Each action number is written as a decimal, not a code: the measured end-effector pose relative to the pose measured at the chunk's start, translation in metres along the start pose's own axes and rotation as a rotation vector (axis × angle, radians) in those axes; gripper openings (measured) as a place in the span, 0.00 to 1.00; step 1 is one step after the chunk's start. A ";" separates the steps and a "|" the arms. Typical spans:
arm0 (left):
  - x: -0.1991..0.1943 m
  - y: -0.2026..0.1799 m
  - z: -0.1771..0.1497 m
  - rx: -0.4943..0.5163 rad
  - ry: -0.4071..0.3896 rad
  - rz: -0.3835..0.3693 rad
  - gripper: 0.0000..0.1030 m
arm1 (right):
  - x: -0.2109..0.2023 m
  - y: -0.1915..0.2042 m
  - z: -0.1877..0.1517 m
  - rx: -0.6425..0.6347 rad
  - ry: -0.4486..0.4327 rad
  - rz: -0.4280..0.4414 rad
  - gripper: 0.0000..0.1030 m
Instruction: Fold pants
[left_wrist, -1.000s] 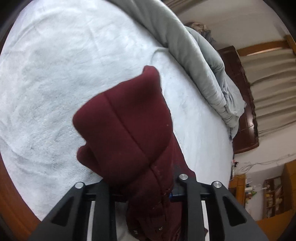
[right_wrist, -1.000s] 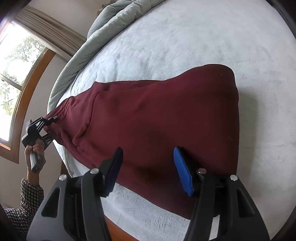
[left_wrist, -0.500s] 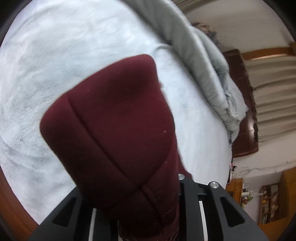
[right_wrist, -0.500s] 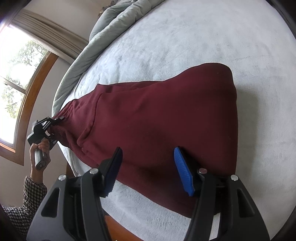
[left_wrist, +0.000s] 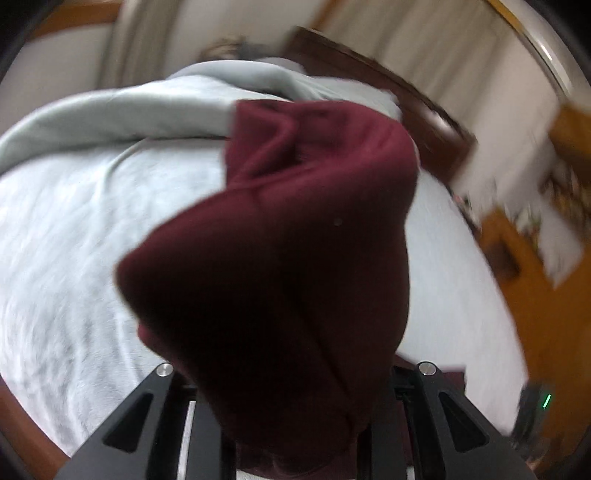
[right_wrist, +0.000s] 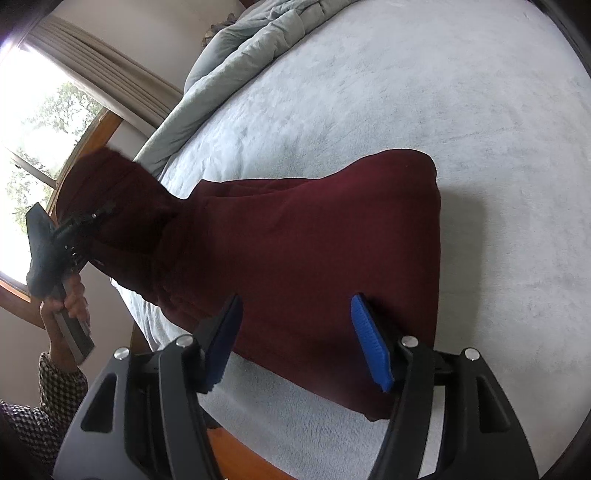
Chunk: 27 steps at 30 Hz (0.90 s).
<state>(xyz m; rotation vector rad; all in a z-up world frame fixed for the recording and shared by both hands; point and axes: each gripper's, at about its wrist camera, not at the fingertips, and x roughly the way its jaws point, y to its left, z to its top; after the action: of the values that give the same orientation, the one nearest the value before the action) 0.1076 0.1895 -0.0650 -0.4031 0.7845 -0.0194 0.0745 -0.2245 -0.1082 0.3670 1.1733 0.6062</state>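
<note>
Dark red pants (right_wrist: 314, 258) lie folded lengthwise on the white bed cover (right_wrist: 424, 92). My left gripper (right_wrist: 83, 225) is shut on their waistband end and holds it raised off the bed at the left. In the left wrist view the lifted red cloth (left_wrist: 295, 258) fills the middle and hides the fingertips. My right gripper (right_wrist: 295, 339) is open with blue pads (right_wrist: 369, 347), hovering over the near edge of the pants, holding nothing.
A rumpled grey duvet (right_wrist: 240, 62) lies along the far side of the bed. A window (right_wrist: 33, 133) is at the left. The wooden bed frame (right_wrist: 240, 454) runs below the right gripper. A dark headboard (left_wrist: 388, 92) and orange furniture (left_wrist: 546, 295) show in the left wrist view.
My left gripper has lifted the waistband end up off the bed and swung it toward the middle; its view has turned toward the headboard. The right gripper stays open and still.
</note>
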 end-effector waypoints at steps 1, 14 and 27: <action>0.002 -0.010 -0.004 0.039 0.013 0.001 0.21 | 0.000 0.000 0.000 0.002 -0.001 0.003 0.60; 0.047 -0.089 -0.076 0.448 0.243 0.079 0.28 | 0.001 -0.008 0.000 0.012 0.007 0.011 0.62; 0.040 -0.099 -0.073 0.402 0.255 0.193 0.52 | 0.007 -0.006 0.004 0.017 0.019 0.002 0.65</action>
<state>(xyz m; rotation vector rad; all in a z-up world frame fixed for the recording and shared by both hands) 0.0990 0.0664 -0.1033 0.0602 1.0433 -0.0479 0.0813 -0.2245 -0.1160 0.3776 1.1967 0.6023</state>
